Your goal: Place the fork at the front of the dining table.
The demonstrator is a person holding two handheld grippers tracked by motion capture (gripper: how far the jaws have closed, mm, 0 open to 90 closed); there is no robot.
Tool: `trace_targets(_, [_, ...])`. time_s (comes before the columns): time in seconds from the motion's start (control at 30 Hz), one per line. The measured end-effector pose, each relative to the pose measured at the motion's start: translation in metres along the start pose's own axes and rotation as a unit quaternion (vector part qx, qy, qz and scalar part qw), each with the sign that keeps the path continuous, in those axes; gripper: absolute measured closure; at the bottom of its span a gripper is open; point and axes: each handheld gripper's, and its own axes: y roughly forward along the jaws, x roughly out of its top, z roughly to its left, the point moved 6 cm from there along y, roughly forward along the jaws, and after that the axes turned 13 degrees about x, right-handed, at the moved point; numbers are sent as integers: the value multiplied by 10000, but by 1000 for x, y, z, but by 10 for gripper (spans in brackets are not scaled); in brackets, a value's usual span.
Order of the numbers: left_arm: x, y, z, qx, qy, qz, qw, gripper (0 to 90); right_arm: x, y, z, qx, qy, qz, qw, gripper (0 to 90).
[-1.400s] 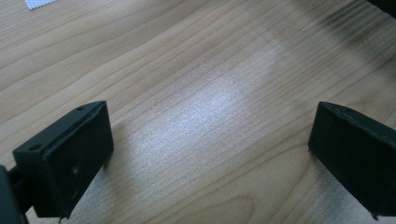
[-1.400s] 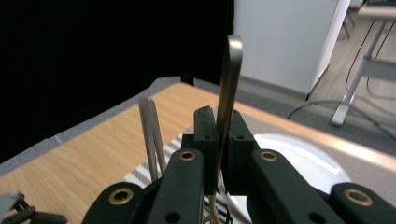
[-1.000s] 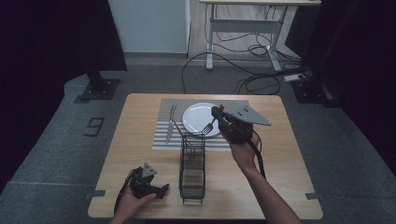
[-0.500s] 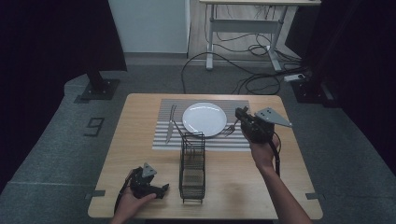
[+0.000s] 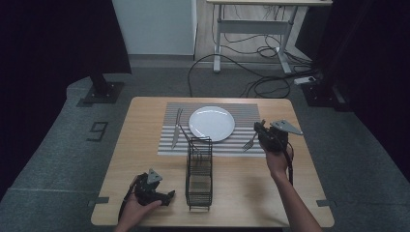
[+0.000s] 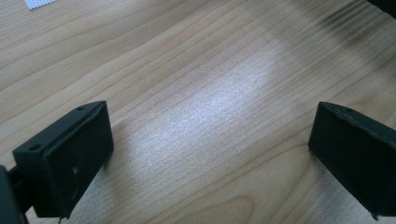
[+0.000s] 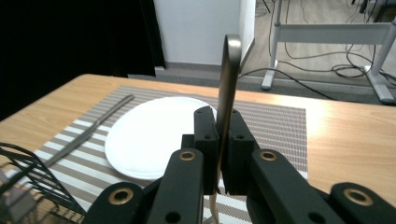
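Wooden table (image 5: pixel 241 179), fork (image 7: pixel 229 88) clamped between jaws

You are working in a recording room or lab set up to look like a dining spot, not in a real home. A small wooden tabletop (image 5: pixel 145 145) stands alone on grey carpet (image 5: pixel 58 159), laid with a striped placemat (image 5: pixel 251 116) and a white plate (image 5: pixel 212 123). Black curtains (image 5: pixel 48 43) close off both sides, and a dark stand foot (image 5: pixel 102 92) sits on the floor at the left. Behind, you see a white wall panel (image 5: pixel 154 24), the metal legs of a height-adjustable desk (image 5: pixel 251 36), loose cables (image 5: pixel 232 72) trailing across the floor and a power strip (image 5: pixel 307 80). A "9" marker (image 5: pixel 98 130) is taped to the carpet.
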Motion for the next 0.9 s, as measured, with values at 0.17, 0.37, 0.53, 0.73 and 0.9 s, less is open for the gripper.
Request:
trace_targets(0.17, [0,0,0,3,3,-1,10000,0,-6,9,-1,-53,-81,150,9998,858])
trace_targets(0.37, [0,0,0,1,0,-1,10000,0,-14,22,-1,-117,-260,368,9989,858])
trace_targets(0.53, [0,0,0,1,-1,-1,10000,0,-22,33,-3,-173,-243,502,9983,857])
trace_targets(0.73, [0,0,0,1,1,0,10000,0,-22,42,-2,-215,-316,451,9983,857])
trace_targets(0.9, [0,0,0,3,-4,-2,10000,0,-21,49,-7,-245,-236,342,9988,857])
